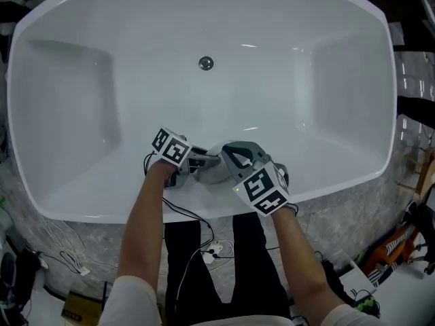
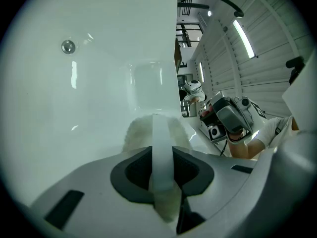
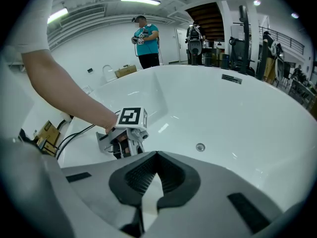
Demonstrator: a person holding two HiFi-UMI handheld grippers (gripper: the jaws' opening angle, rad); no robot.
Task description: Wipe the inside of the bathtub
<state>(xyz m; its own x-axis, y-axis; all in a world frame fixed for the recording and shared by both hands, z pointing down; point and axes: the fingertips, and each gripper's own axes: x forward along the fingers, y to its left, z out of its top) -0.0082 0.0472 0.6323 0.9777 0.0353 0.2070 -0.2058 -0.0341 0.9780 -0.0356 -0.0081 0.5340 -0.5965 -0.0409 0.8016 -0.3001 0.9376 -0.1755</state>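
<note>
Looking steeply down from the head view into the white bathtub [image 1: 326, 80], drain [image 1: 206, 63] sitting mid-floor towards the far wall. Down at the near wall, both tools close together: left gripper [image 1: 212, 161] aimed to the right, right gripper [image 1: 231, 153] just beside it, almost nose to nose. Between them, only a pale lump from up here. Switching to the left gripper view for the answer: fingers [image 2: 190, 170] pinching a fluffy white cloth [image 2: 141, 133] with a flat white strap [image 2: 162, 143] running up its middle, the cloth lying against the tub's near wall. Over to the right gripper view: fingers [image 3: 171, 172] pressed together at the tips, nothing seen held, pointed across the basin. Also caught only in that view: a person in a teal shirt [image 3: 146, 39] standing beyond the far rim. Back in the head view, cables [image 1: 64, 250] trailing over the floor by the tub
</note>
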